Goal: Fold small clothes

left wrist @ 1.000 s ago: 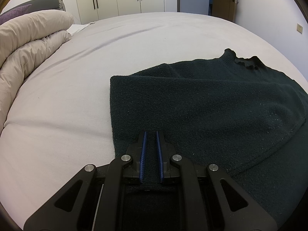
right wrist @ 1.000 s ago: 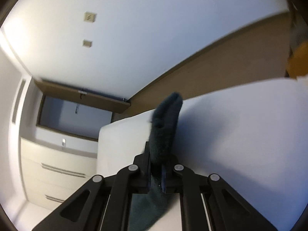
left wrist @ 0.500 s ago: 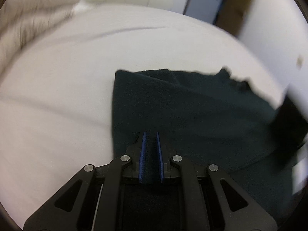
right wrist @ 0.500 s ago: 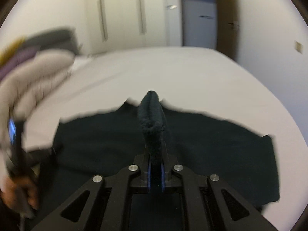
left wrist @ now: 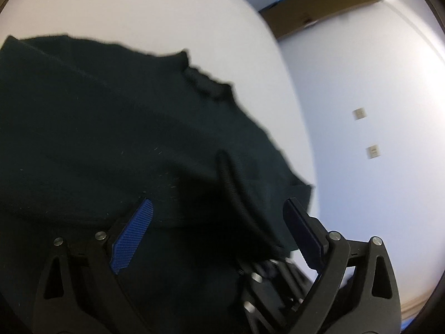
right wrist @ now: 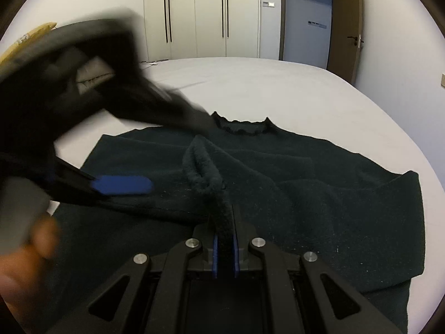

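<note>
The dark sweater (right wrist: 278, 194) lies spread across the middle of the white bed (right wrist: 278, 83), collar toward twelve o'clock. The right gripper (right wrist: 224, 246) is clamped on a ribbed edge, probably a sleeve cuff, lifted over the body. The left gripper (left wrist: 219, 231) has just been opening; its jaws stand wide with nothing pinched, though blur makes it hard to say whether cloth brushes them. To fold well, I'd carry the cuff toward nine o'clock, lay it flat without dragging, then release and smooth.
</note>
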The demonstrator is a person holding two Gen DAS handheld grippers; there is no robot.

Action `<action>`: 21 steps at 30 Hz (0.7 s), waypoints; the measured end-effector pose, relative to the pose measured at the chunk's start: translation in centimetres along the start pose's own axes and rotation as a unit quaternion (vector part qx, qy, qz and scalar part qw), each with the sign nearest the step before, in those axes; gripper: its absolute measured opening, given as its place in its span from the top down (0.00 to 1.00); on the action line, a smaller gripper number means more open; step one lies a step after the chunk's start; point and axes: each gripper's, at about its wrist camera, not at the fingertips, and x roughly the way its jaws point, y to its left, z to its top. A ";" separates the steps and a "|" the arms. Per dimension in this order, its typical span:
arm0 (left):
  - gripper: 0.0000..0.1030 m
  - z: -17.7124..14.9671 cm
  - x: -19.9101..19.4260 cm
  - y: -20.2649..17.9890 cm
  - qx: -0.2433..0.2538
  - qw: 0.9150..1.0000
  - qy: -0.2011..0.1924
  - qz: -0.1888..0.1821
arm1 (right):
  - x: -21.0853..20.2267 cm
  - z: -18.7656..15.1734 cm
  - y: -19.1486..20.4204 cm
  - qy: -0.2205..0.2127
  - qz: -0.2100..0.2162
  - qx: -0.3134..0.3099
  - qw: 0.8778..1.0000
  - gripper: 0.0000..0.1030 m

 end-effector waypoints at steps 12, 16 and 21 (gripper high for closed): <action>0.87 1.1 3.8 2.5 -0.023 0.998 0.046 -0.020 | -0.4 -0.6 -2.2 0.023 0.085 0.080 0.993 0.62; 0.91 1.8 2.3 2.4 0.003 1.000 0.026 -0.014 | -2.9 -2.1 -7.9 0.020 0.153 0.211 0.965 0.50; 0.92 3.3 0.1 0.4 0.050 0.999 -0.009 -0.011 | -2.8 -6.8 -16.7 0.028 0.231 0.439 0.868 0.44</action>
